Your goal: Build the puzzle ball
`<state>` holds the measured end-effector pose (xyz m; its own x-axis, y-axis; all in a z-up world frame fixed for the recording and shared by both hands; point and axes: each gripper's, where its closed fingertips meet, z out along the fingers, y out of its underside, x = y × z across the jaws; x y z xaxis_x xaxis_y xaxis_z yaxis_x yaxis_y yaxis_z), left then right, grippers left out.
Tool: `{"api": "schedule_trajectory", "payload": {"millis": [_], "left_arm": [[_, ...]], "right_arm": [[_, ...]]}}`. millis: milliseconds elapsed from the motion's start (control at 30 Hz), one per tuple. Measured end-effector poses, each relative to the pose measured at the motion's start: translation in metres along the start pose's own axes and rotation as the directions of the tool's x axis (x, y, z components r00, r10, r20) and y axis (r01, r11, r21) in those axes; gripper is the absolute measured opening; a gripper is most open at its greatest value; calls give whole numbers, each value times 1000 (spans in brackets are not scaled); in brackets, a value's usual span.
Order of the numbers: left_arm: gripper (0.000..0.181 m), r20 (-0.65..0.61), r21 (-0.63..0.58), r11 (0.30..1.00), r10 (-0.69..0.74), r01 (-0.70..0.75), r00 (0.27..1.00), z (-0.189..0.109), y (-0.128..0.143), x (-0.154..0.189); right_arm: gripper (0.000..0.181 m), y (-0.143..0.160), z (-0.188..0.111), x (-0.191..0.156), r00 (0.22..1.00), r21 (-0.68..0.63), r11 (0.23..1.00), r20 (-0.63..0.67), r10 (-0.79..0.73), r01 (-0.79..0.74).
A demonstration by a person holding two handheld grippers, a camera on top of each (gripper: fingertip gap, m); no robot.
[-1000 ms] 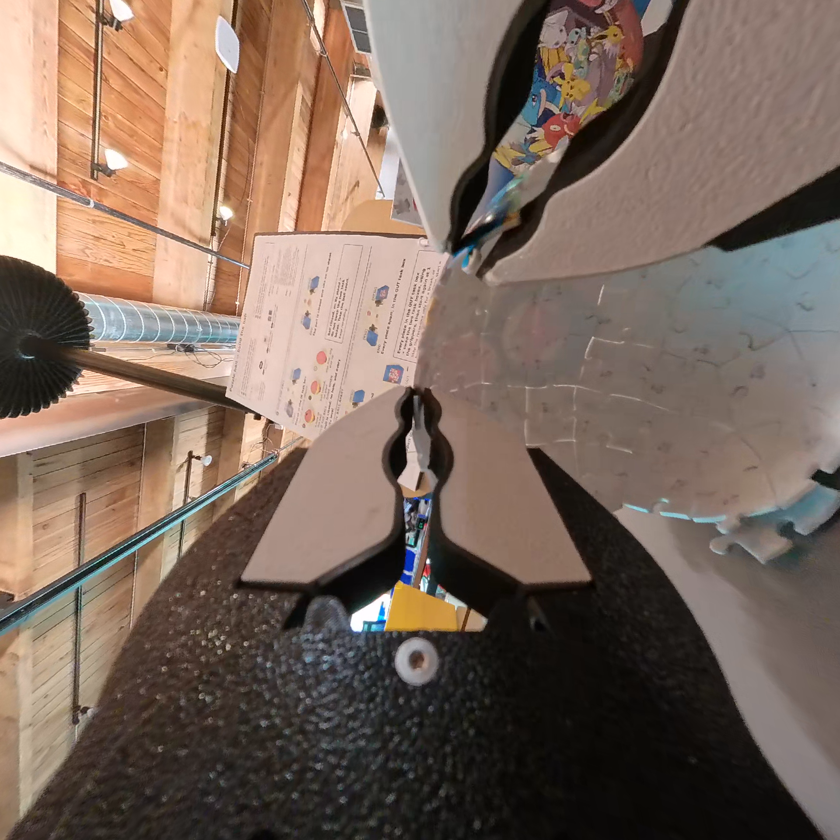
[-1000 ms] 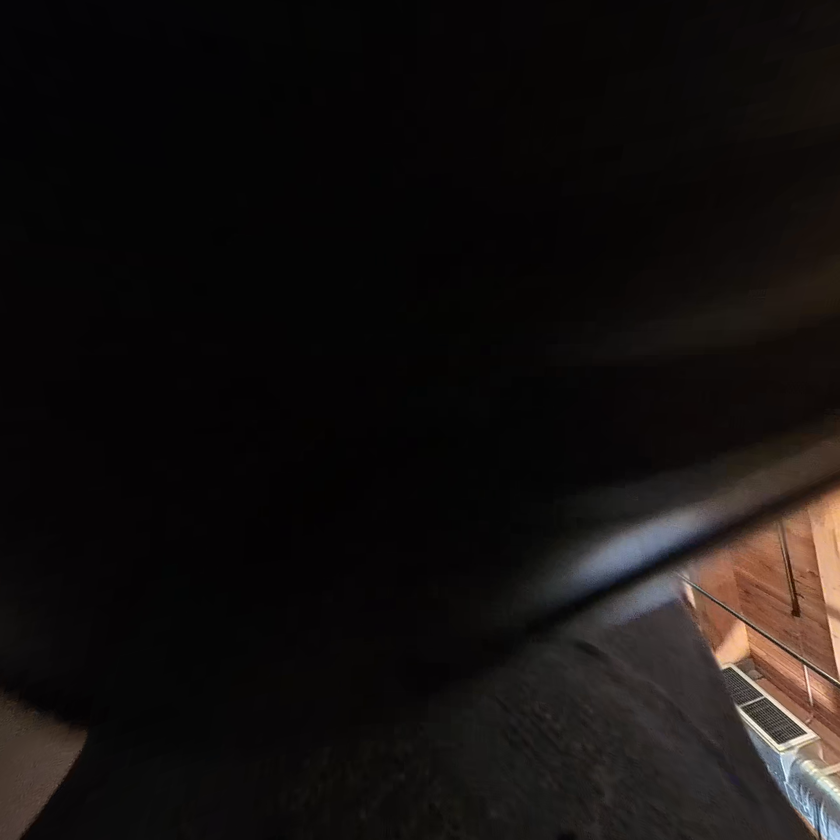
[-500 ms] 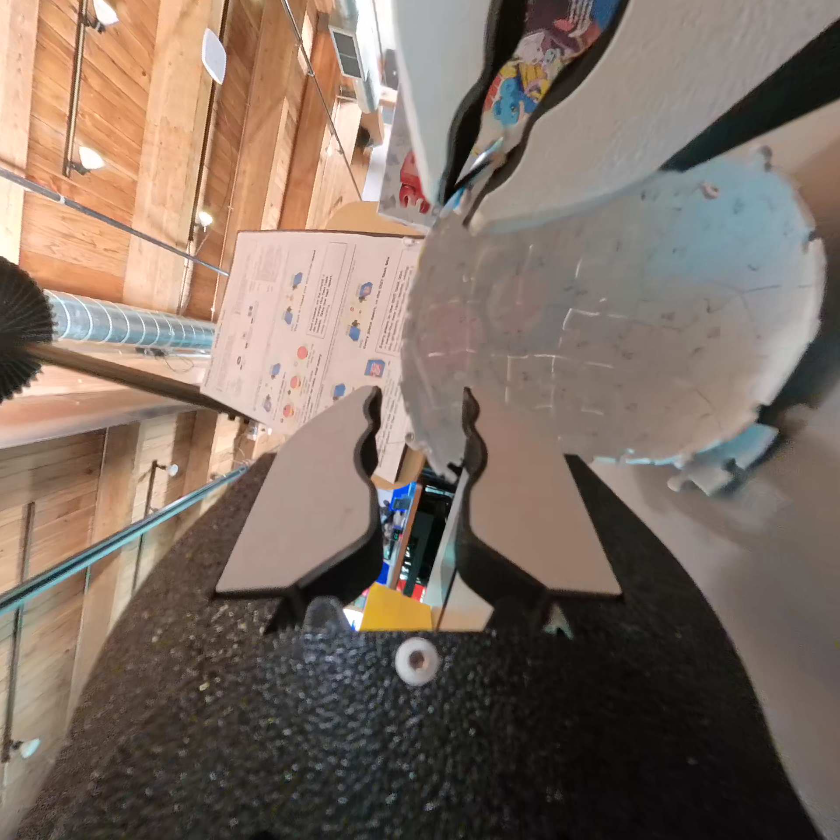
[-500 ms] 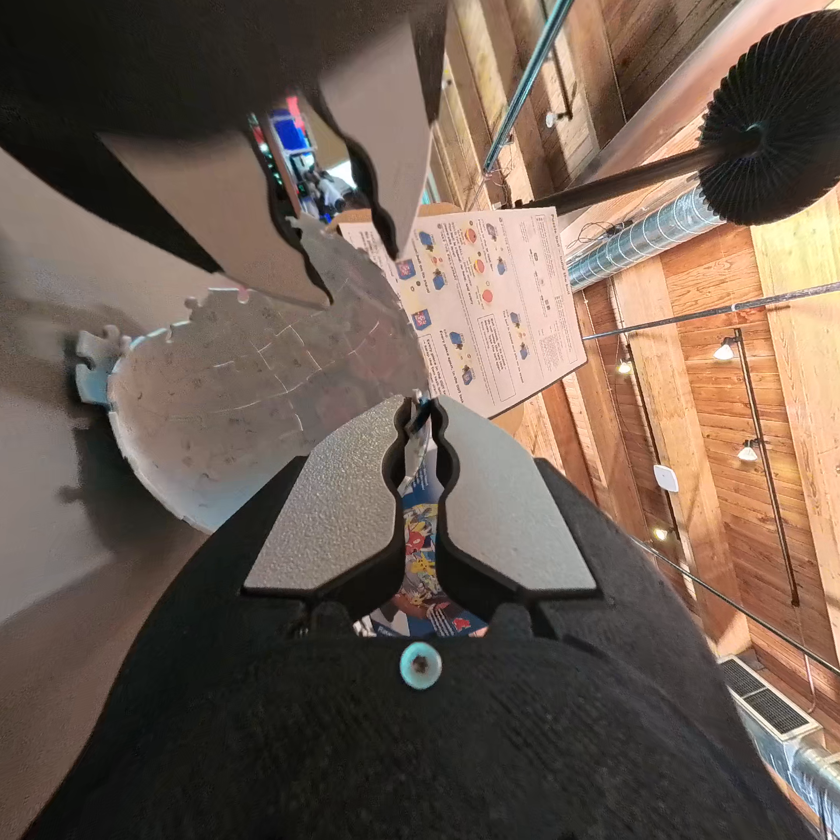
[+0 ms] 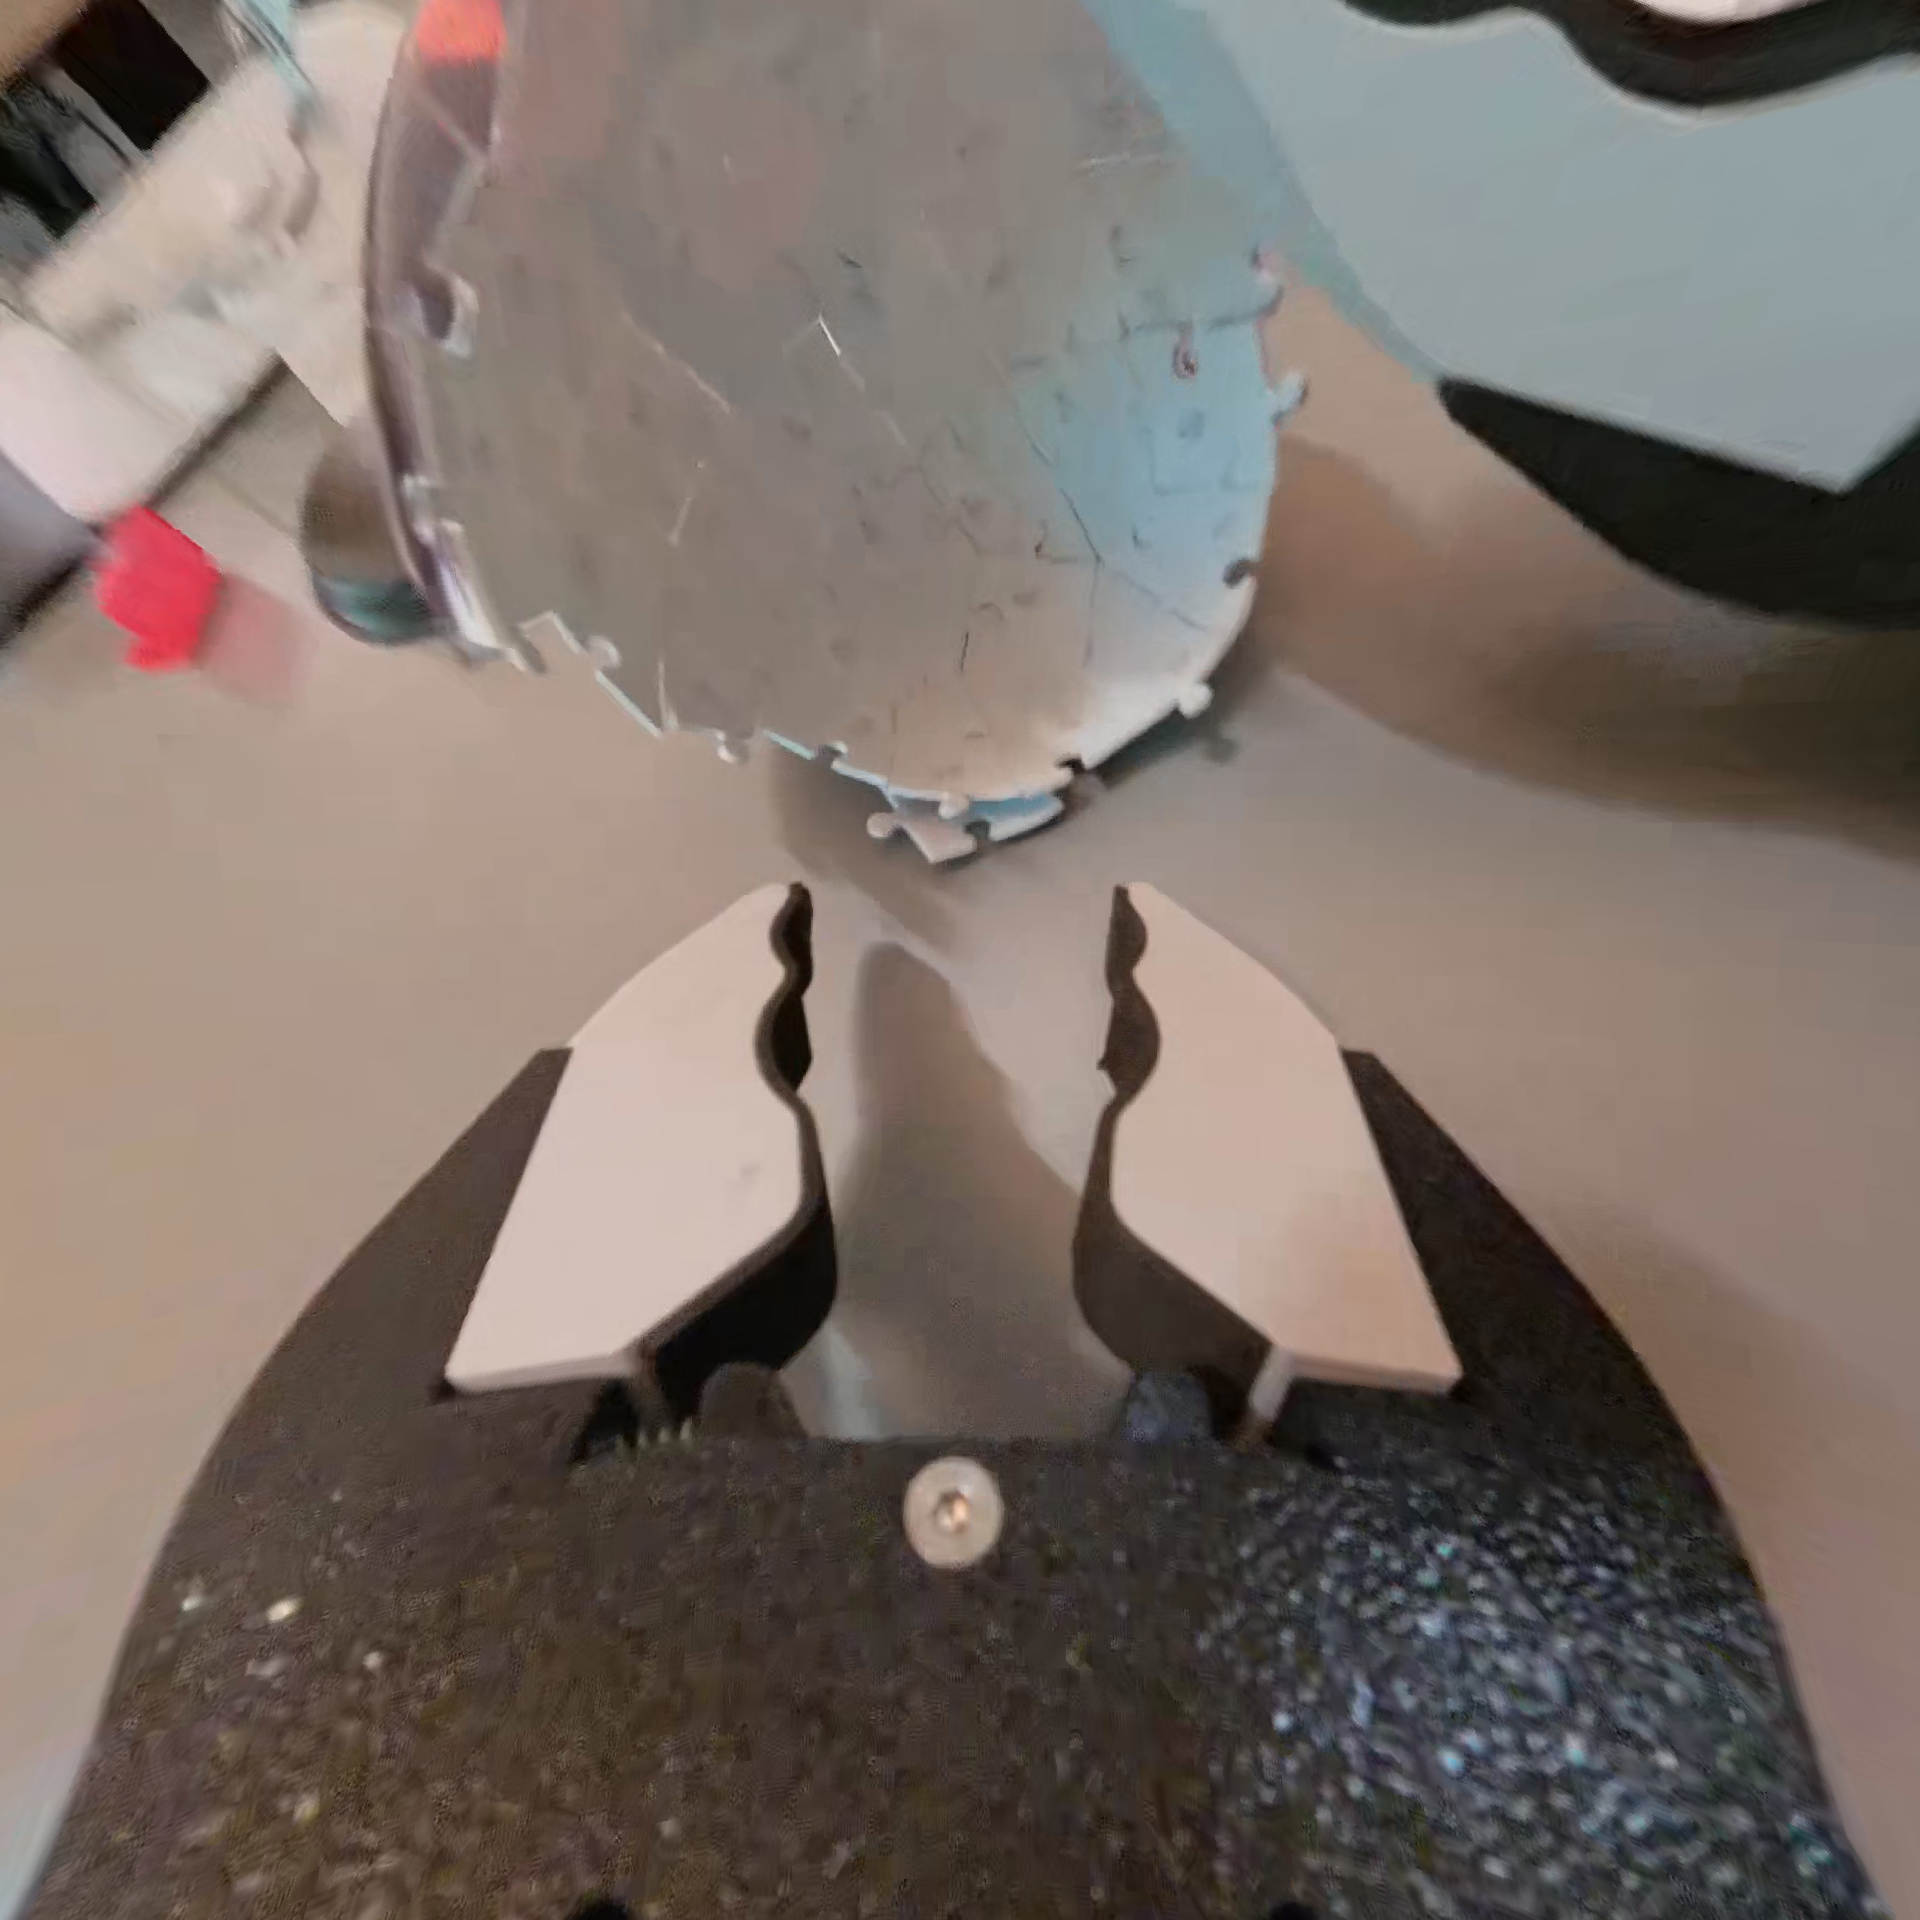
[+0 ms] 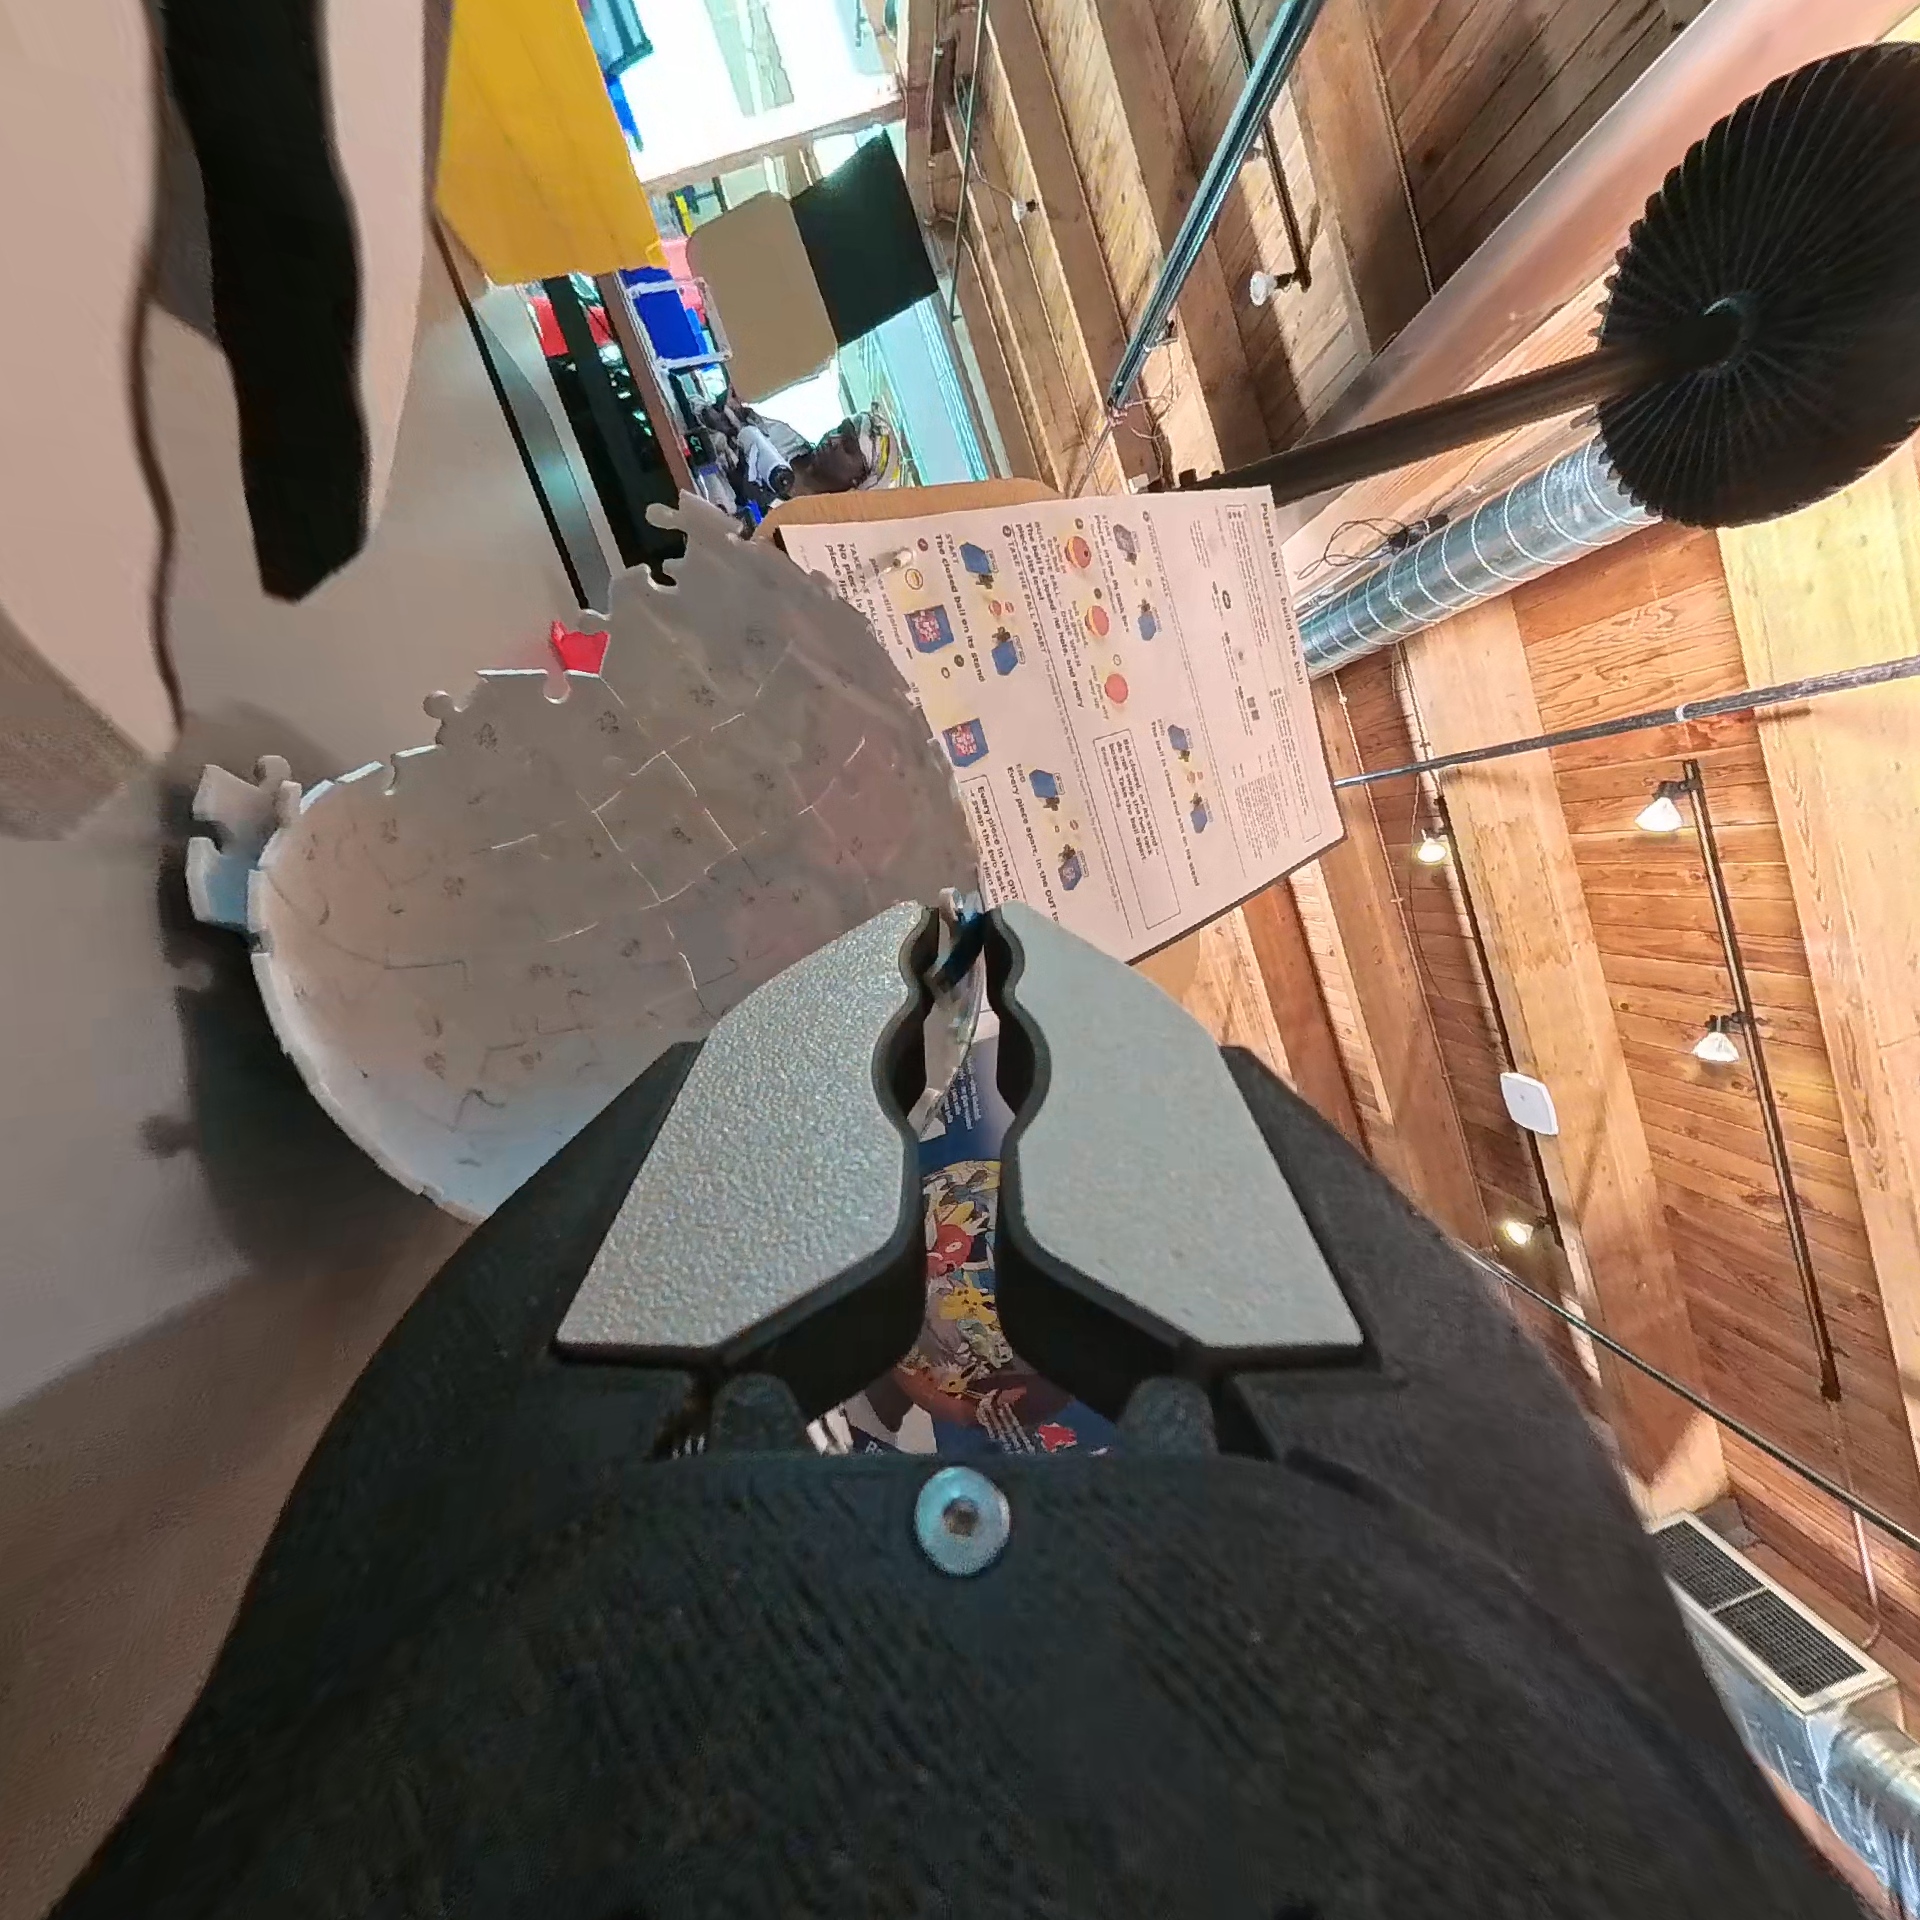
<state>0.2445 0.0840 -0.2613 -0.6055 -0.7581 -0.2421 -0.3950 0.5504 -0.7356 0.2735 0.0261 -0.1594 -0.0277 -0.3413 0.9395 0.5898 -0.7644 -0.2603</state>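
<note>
the puzzle ball shell [image 6: 582, 894] shows a pale grey-white inside crossed by fine jigsaw seams, pale blue along its knobbed rim [image 5: 1195, 457], with a many-coloured cartoon print on the outer face; both tongs, left [image 5: 961, 914] and right [image 6: 961, 925], pair speckled black bodies with light grey pads over a beige counter [image 5: 312, 935]; a small red piece [image 5: 156, 603] lies blurred; a white instruction sheet [image 6: 1122, 717] carries blue, red and yellow pictures

The puzzle ball shell [image 6: 582, 894] looks matt pale plastic; gripper pads [image 6: 769, 1164] pebbled grey; wall planks [image 6: 1621, 1039] varnished wood.
</note>
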Motion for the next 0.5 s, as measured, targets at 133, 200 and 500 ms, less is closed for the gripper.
{"api": "schedule_trajectory", "payload": {"millis": [133, 200, 500], "left_arm": [[60, -45, -79, 986, -151, 148, 987, 16, 0, 4], [60, -45, -103, 980, -175, 170, 984, 21, 0, 3], [28, -54, -130, 965, -236, 227, 970, 21, 3, -1]], "right_arm": [[8, 3, 0, 1, 1000, -14, 1000, -1, 15, -15], [8, 4, 0, 2, 1000, -15, 1000, -2, 27, -27], [8, 1, 0, 2, 999, -4, 999, 0, 45, -45]]}}
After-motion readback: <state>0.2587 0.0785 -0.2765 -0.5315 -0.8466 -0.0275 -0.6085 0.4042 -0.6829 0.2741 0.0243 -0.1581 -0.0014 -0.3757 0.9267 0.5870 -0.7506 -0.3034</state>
